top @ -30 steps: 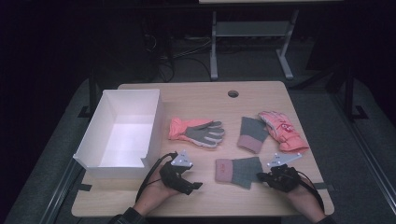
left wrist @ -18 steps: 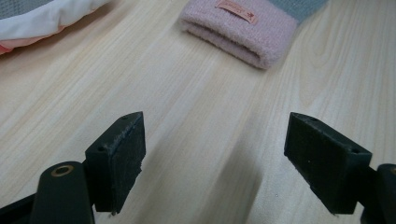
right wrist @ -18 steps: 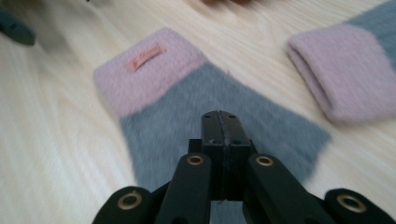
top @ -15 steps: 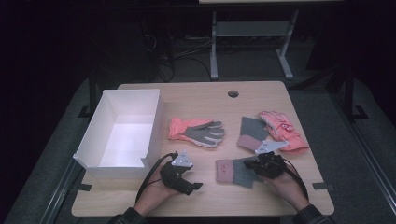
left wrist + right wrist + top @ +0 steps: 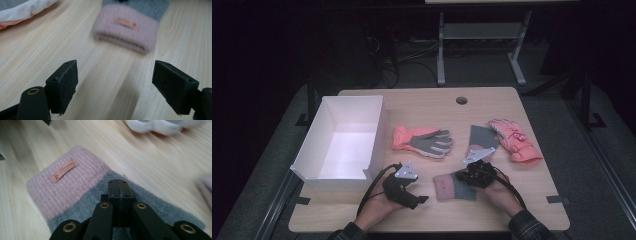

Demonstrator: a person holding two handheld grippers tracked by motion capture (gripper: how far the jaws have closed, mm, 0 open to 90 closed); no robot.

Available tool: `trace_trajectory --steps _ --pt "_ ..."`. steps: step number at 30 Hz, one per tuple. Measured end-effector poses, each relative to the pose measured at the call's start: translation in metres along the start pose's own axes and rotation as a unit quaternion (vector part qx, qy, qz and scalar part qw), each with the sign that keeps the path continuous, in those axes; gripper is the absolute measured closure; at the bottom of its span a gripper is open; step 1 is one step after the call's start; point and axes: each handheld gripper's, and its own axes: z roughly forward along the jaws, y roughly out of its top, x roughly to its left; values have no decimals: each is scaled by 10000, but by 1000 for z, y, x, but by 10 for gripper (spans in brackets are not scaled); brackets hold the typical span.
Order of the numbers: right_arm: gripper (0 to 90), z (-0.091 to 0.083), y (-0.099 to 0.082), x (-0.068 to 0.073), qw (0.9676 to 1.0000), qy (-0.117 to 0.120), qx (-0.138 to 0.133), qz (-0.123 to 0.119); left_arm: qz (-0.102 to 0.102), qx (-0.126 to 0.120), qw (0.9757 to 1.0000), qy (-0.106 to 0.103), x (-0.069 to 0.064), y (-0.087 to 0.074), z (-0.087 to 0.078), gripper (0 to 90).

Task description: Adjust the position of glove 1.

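Note:
A knitted glove [image 5: 444,185] with a pink cuff and grey body lies flat near the table's front edge. My right gripper [image 5: 463,179] sits over its grey part; in the right gripper view the jaws [image 5: 120,185] are pressed together above the grey knit, just past the pink cuff [image 5: 65,180]. No fabric shows between them. My left gripper [image 5: 419,200] rests left of the glove, held low over the wood. Its jaws [image 5: 120,87] stand wide open with nothing between them, and the pink cuff [image 5: 127,25] lies ahead.
A white open box [image 5: 377,130] stands at the left. An orange and grey glove [image 5: 422,140] lies mid-table, a second grey knit glove [image 5: 479,137] and a pink glove [image 5: 514,140] to its right. A round hole [image 5: 461,100] sits near the back edge.
My right gripper has moved left from beside the knitted glove to over its grey part. The left gripper has stayed where it was.

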Motion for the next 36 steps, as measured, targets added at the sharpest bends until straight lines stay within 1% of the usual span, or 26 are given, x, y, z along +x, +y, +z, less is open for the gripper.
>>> trace_trajectory --steps 1,3,5,7,9,14,15,16,17,18,20,22,23,24,25,26,27,28,29,30,31,32,33,34,35,36 --pt "900 6 6 5 9999 99 -34 -89 -21 -7 10000 -7 0 0 -1 203" --pt "900 12 10 9 9997 156 -54 -165 -81 -64 9999 0 0 0 0 203" --pt "900 14 12 11 9997 178 -60 -160 -85 -67 9999 -8 0 0 -1 203" --pt "900 23 20 22 9991 301 -79 -282 -61 -78 10000 1 0 0 -1 203" --pt "900 26 24 27 9987 339 -23 -386 -42 -66 10000 3 0 0 -1 203" --pt "900 36 32 41 9978 477 -55 -463 -59 -64 10000 -5 0 -1 -2 203" --pt "900 38 33 42 9973 497 -56 -538 -64 -64 10000 -3 0 -1 -2 203" --pt "900 38 33 42 9973 497 -56 -538 -64 -64 10000 -3 0 -1 -2 203" --pt "900 40 35 47 9970 552 -88 -531 -90 -83 9999 -17 -1 0 -2 203" --pt "900 41 35 48 9965 528 -89 -643 -76 -73 9999 -15 -1 0 -2 203" --pt "900 41 36 50 9968 531 -97 -589 -82 -76 9999 -17 -1 0 -2 203" --pt "899 35 35 47 9967 542 -150 -585 -75 -107 9999 -4 -2 0 -4 207" --pt "899 25 34 43 9972 507 -206 -508 -27 -103 9999 -6 -1 0 -7 234" --pt "899 25 34 43 9972 507 -206 -508 -27 -103 9999 -6 -1 0 -7 255" --pt "899 12 30 39 9979 403 -224 -459 -97 -167 9998 -44 0 0 -8 317" --pt "899 7 27 37 9980 351 -241 -467 -149 -228 9996 -50 1 0 -11 355" --pt "899 0 23 35 9982 332 -245 -434 -150 -231 9996 -52 2 0 -12 412" --pt "899 0 23 35 9982 332 -245 -434 -150 -231 9996 -52 2 0 -12 488" --pt "900 -11 13 33 9987 315 -241 -331 -246 -236 9994 10 3 2 -14 554" --pt "900 -14 8 32 9988 306 -237 -316 -275 -220 9994 37 4 2 -15 604" --pt "900 -17 4 32 9990 311 -187 -267 -322 -180 9993 60 4 3 -16 692" --pt "900 -17 4 32 9990 311 -187 -267 -322 -180 9993 60 4 3 -16 725" --pt "900 -18 -5 36 9988 401 -152 -233 -365 -137 9991 165 5 4 -16 784" --pt "900 -18 -8 39 9987 424 -142 -246 -365 -137 9991 165 5 4 -16 807" --pt "900 -19 -11 45 9985 471 -123 -257 -414 -37 9988 264 6 5 -14 812" --pt "900 -19 -12 48 9983 494 -129 -291 -459 44 9984 316 6 5 -12 829"
